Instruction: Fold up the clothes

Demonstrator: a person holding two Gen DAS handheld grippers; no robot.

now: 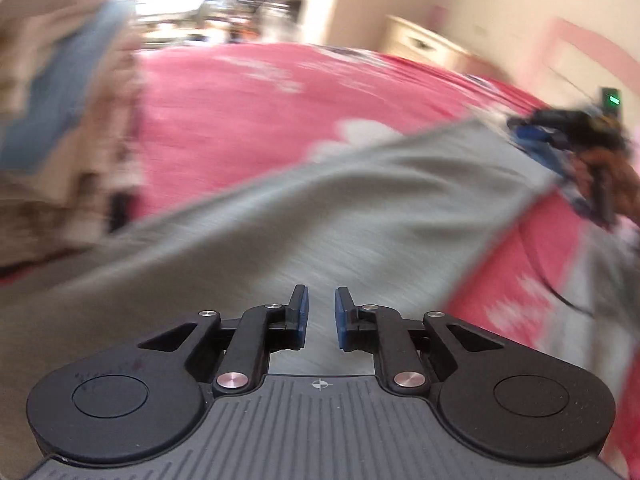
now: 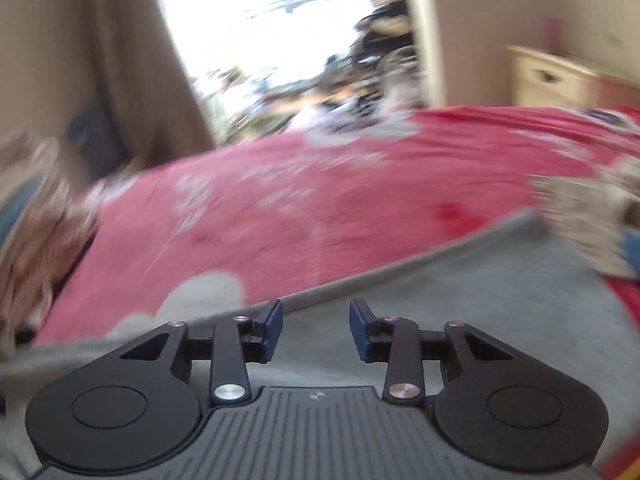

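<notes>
Ahead of the left gripper (image 1: 321,316), whose jaws stand apart with nothing between them, the grey garment (image 1: 320,208) lies flat and low, and beyond it the pink bedspread (image 1: 248,120) stretches bare. A heap of beige and blue clothes (image 1: 60,120) walls off the left side, and the other gripper (image 1: 576,148) occupies the far right. In the right wrist view, the right gripper (image 2: 316,328) also faces open bedspread (image 2: 320,200), with clothes heaped (image 2: 36,240) at the left edge.

Daylight flooded in through a blown-out window (image 2: 288,40) at the far side, washing detail to white. Heavy motion blur smeared the pink bedspread (image 1: 248,120) and grey garment (image 1: 320,208); only the gripper hardware stayed sharp. Fisheye curvature bent both frames, corners vignetted dark.
</notes>
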